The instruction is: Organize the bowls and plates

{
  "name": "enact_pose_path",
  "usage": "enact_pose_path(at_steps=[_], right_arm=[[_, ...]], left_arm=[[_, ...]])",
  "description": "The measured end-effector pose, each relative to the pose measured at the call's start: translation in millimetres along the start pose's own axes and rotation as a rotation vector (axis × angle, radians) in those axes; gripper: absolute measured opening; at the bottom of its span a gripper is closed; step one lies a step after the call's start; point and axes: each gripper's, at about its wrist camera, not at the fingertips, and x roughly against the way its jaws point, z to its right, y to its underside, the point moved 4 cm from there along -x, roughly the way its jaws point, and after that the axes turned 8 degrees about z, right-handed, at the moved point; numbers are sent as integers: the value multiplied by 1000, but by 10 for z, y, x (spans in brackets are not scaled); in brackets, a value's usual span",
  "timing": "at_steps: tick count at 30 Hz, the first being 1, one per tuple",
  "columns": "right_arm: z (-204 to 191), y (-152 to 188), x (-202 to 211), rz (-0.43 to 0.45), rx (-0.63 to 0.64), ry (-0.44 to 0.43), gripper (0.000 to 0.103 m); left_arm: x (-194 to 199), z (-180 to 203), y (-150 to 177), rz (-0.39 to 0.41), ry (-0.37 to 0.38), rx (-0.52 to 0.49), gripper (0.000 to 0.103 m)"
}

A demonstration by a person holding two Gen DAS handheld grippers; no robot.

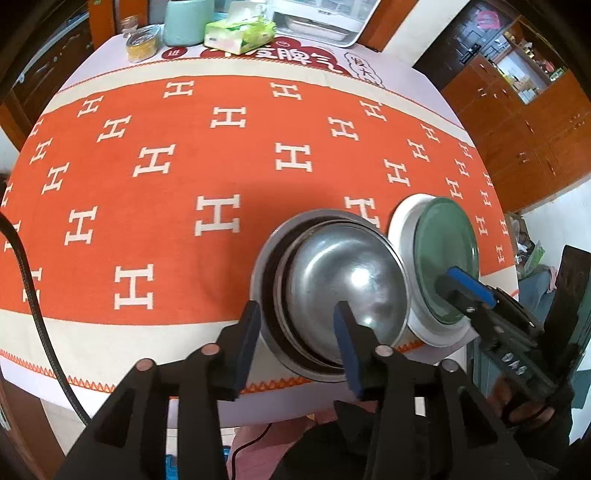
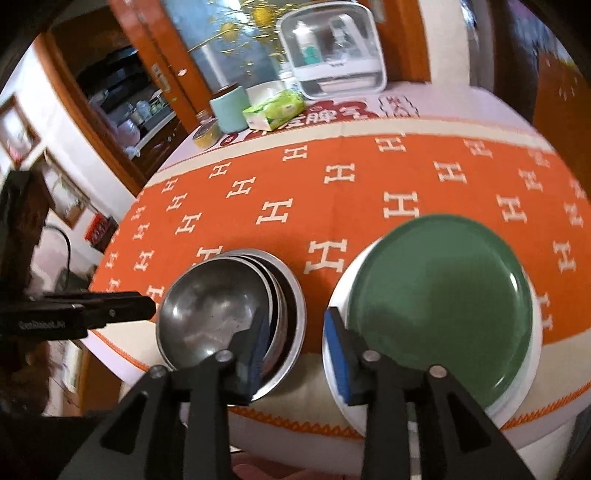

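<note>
A stack of steel bowls sits near the front edge of the table, with the top bowl tilted; it also shows in the right wrist view. A green plate lies on a white plate to its right, also seen in the right wrist view as green plate on white plate. My left gripper is open, its fingers either side of the bowls' near rim. My right gripper is open, between the bowls and the plates, holding nothing.
The table has an orange cloth with white H marks. At the far edge stand a mint canister, a tissue pack, a small jar and a clear-lidded white box. Wooden cabinets stand to the right.
</note>
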Motion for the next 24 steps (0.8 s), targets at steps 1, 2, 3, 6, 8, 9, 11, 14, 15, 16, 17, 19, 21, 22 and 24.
enact_pose_path(at_steps=[1,2,3,6,8,9,11,14,15,16,17,19,21,22,24], right_arm=[[33,-1,-2,-12,-32,-16,36],[56,3,-9,-25,-59,-32,37],[77,9,-14,-39,-84,-48,38],[130,54,-49,-90,-158,-92,44],[145,98,-88,-120,-188,-102,46],[147,118,-115,-135,-199,-107,46],[166,164,-169,-169,-228,-115,47],[192,231,-247,-214,-268,-127,53],[196,253,-272,-228,-282,-133,54],[196,267,-291,-237,-292,-140,54],[192,288,-320,-249,-307,-151,55],[199,299,-351,-260,-323,-163,55],[201,308,-387,-269,-346,-177,56],[203,313,-410,-275,-356,-182,56],[206,325,-452,-290,-374,-192,56]], left_arm=[[-7,-36,-3,0,-7,5,45],[-22,-56,2,-1,-10,10,48],[-36,-87,4,-5,-13,16,50],[-82,-144,22,-16,-16,34,53],[-117,-173,37,-21,-18,43,58],[-132,-185,47,-24,-19,48,59],[-177,-203,60,-35,-21,54,59],[-251,-207,85,-58,-27,50,60],[-277,-205,94,-66,-29,47,60],[-301,-201,101,-73,-29,46,60],[-315,-198,108,-77,-28,45,60],[-353,-197,114,-88,-23,42,60],[-386,-188,113,-98,-21,36,60],[-408,-185,111,-104,-19,32,60],[-437,-178,106,-115,-15,27,60]])
